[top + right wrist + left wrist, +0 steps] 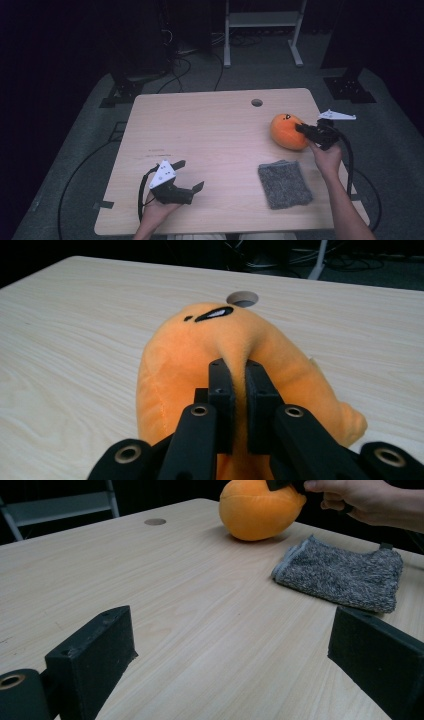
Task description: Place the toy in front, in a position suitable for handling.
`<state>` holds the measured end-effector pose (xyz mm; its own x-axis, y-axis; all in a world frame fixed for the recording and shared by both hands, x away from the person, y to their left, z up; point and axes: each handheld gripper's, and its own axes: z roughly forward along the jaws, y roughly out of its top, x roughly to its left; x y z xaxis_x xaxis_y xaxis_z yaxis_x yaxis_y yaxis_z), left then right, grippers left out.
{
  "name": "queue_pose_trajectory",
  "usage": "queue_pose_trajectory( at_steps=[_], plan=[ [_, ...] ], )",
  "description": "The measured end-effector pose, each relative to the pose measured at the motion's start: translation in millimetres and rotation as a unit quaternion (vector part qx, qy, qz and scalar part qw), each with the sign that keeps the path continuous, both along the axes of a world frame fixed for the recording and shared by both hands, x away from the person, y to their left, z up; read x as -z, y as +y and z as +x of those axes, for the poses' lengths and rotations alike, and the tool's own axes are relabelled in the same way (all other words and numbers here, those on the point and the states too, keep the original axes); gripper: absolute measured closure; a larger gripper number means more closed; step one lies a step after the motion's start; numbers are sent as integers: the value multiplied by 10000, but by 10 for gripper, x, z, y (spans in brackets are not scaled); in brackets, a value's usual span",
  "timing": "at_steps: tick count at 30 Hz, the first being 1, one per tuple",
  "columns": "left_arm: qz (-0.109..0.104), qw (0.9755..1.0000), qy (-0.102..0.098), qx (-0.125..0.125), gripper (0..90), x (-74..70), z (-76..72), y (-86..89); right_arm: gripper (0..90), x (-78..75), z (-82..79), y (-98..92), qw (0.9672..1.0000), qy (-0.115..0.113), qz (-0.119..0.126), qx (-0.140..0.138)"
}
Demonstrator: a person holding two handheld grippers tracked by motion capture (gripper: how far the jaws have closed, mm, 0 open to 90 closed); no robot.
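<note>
An orange plush toy (287,131) with a small stitched face lies on the wooden table (210,135) at the right. My right gripper (302,128) is shut on it, its jaws pinching a fold of the orange fabric (239,347) between the pads. The toy (260,509) also appears far off in the left gripper view, with the other hand beside it. My left gripper (191,175) rests near the table's front left, open, with bare wood between its jaws (230,655). A grey knitted cloth (284,183) lies flat in front of the toy.
A round cable hole (256,102) sits in the table behind the toy. Tape marks (152,155) lie left of centre. A white metal frame (262,30) and cables stand on the floor beyond the table's far edge.
</note>
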<state>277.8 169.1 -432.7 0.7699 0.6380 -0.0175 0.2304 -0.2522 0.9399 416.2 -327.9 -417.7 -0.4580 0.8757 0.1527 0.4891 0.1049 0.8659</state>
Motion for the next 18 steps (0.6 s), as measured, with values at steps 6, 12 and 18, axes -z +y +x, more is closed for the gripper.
queue_pose_trajectory(
  at_steps=[6, 12, 18],
  plan=[
    [1, 10000, 3, 21, 39, 1, 0, -11, 840, -131, -125, 49, 9994, -159, 130, -285],
    [16, 10000, 1, 32, 39, 3, 5, -25, 839, -258, -268, 168, 9968, -304, 260, -685],
    [-34, 10000, 1, 49, 39, -4, 3, -28, 839, -437, -497, 510, 9888, -440, 214, -1413]
  ],
)
